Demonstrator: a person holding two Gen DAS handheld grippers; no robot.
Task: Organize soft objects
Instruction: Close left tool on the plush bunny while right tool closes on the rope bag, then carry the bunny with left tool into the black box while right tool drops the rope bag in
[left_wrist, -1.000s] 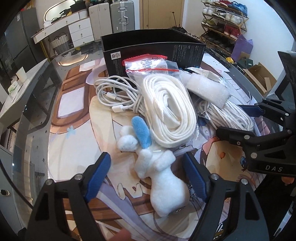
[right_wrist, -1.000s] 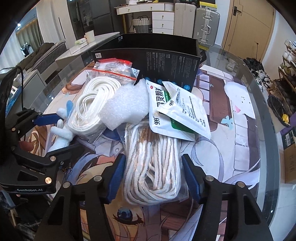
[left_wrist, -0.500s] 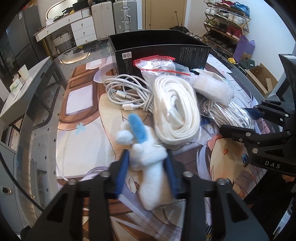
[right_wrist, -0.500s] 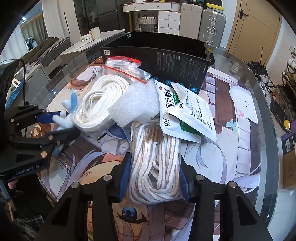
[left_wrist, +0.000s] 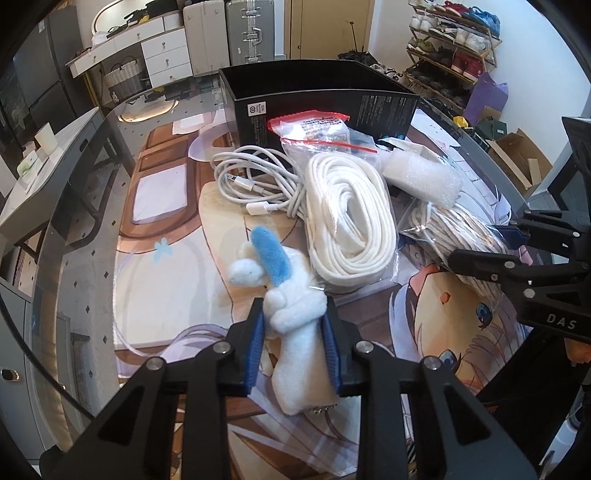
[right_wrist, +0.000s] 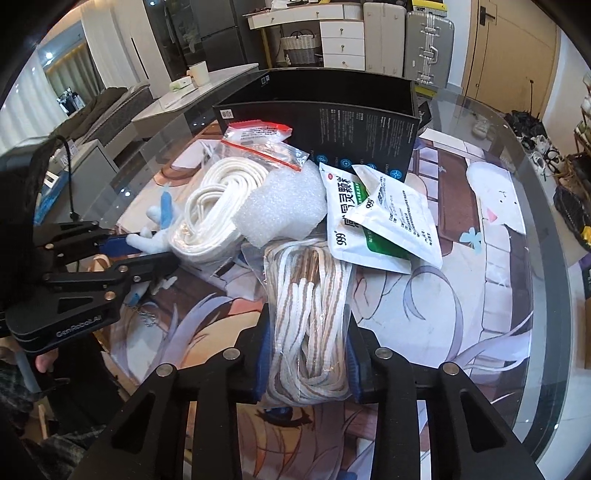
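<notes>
A white plush toy (left_wrist: 295, 354) with a blue ear sits squeezed between the blue pads of my left gripper (left_wrist: 293, 314), which is shut on its body; the head and ear stick out ahead. The right wrist view shows the same toy (right_wrist: 153, 236) in that gripper (right_wrist: 147, 251) at the left. My right gripper (right_wrist: 308, 332) has its jaws closing on a clear bag of brown-and-white rope (right_wrist: 310, 295), and both pads press the bag's sides. An open black box (left_wrist: 314, 99) stands behind the pile.
A bagged coil of white rope (left_wrist: 351, 221), a white charging cable (left_wrist: 255, 184), a foam block (left_wrist: 421, 173), a red-sealed zip bag (left_wrist: 317, 129) and two medicine sachets (right_wrist: 384, 214) lie heaped before the box. The printed mat covers a round glass table (right_wrist: 535, 258).
The left jaws closed from wide open onto the plush toy and lifted it slightly. The right jaws narrowed around the brown-and-white rope bag until the pads met its sides.
</notes>
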